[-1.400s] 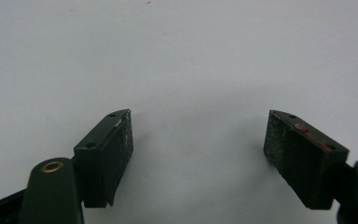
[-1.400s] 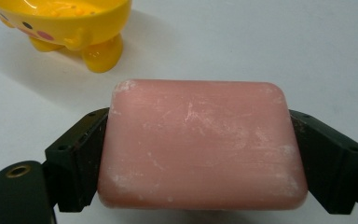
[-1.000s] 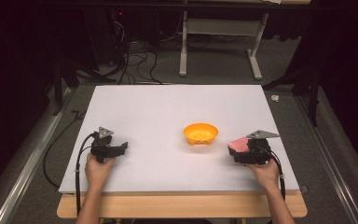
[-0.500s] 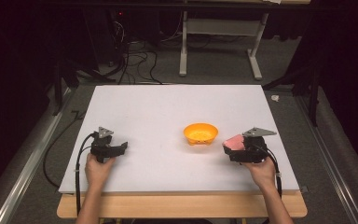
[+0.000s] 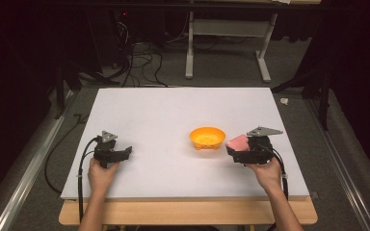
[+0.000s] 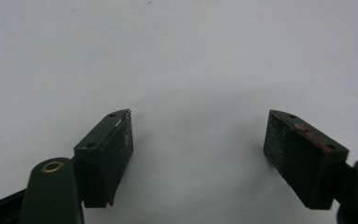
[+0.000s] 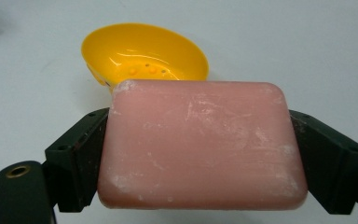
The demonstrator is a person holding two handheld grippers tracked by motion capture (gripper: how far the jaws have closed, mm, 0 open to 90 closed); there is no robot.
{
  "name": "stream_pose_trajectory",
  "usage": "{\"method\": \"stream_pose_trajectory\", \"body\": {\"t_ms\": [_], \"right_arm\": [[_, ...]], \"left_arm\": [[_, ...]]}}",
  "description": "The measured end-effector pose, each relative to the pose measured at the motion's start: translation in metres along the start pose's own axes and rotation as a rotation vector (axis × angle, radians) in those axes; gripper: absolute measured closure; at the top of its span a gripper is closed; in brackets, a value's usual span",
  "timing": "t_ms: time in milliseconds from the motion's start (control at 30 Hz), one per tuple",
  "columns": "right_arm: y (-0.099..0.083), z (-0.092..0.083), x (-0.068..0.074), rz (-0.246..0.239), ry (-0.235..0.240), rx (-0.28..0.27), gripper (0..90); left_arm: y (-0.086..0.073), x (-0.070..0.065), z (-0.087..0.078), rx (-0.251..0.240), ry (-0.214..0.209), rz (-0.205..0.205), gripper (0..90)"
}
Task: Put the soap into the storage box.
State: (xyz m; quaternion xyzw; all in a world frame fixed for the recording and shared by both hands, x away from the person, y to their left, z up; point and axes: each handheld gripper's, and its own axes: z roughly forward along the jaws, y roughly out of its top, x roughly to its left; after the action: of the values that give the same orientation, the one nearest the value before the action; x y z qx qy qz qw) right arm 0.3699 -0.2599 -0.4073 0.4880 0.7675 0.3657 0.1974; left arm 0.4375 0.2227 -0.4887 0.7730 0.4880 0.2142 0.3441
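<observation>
Two grippers work over a white board [image 5: 173, 115] laid on a wooden table [image 5: 188, 212], whose pale front edge shows under the board. Grey carpet surrounds it, with tangled black cables [image 5: 139, 57] and a white desk frame [image 5: 226, 48] behind; the room's edges fall into darkness, and little can be made out there.

The left gripper [image 5: 125, 152] rests near the board's front left, held by the left hand [image 5: 101, 174]. In the left gripper view [image 6: 198, 140] its jaws stand wide apart with only bare board between them; their inner pads [image 6: 121, 140] are rough, dark and scuffed, with a reddish smear on the right one.

The right gripper [image 5: 236, 148] sits at the front right, in the right hand [image 5: 265, 171], its jaws clamped on the two short ends of a soap bar [image 7: 200, 144]. This bar is pink, a rounded rectangle, matte, streaked with whitish scuffs. It hides the jaws' pads and the near side of the bowl [image 7: 144, 56], which lies just beyond it. That bowl is glossy orange-yellow plastic, oval, with small bumps or holes in its floor; which they are is hard to tell. From above, soap [image 5: 237, 142] and bowl [image 5: 207, 137] are close together, apparently not touching.
</observation>
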Motion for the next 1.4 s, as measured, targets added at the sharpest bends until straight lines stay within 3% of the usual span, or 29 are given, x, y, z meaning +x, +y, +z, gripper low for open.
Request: {"method": "stream_pose_trajectory", "body": {"t_ms": [233, 600, 900, 1400], "right_arm": [[0.009, 0.003, 0.005, 0.011, 0.051, -0.003, 13.7], [0.024, 0.009, 0.014, -0.002, 0.078, 0.006, 13.7], [0.039, 0.020, 0.019, -0.015, 0.092, 0.040, 13.7], [0.058, 0.047, 0.035, -0.028, 0.077, 0.069, 13.7]], "left_arm": [[0.000, 0.000, 0.000, 0.000, 0.001, 0.001, 24.3], [0.000, 0.000, 0.000, 0.000, 0.001, 0.001, 24.3], [0.000, 0.000, 0.000, 0.001, 0.000, 0.000, 24.3], [0.000, 0.000, 0.000, 0.000, 0.000, -0.001, 24.3]]}}
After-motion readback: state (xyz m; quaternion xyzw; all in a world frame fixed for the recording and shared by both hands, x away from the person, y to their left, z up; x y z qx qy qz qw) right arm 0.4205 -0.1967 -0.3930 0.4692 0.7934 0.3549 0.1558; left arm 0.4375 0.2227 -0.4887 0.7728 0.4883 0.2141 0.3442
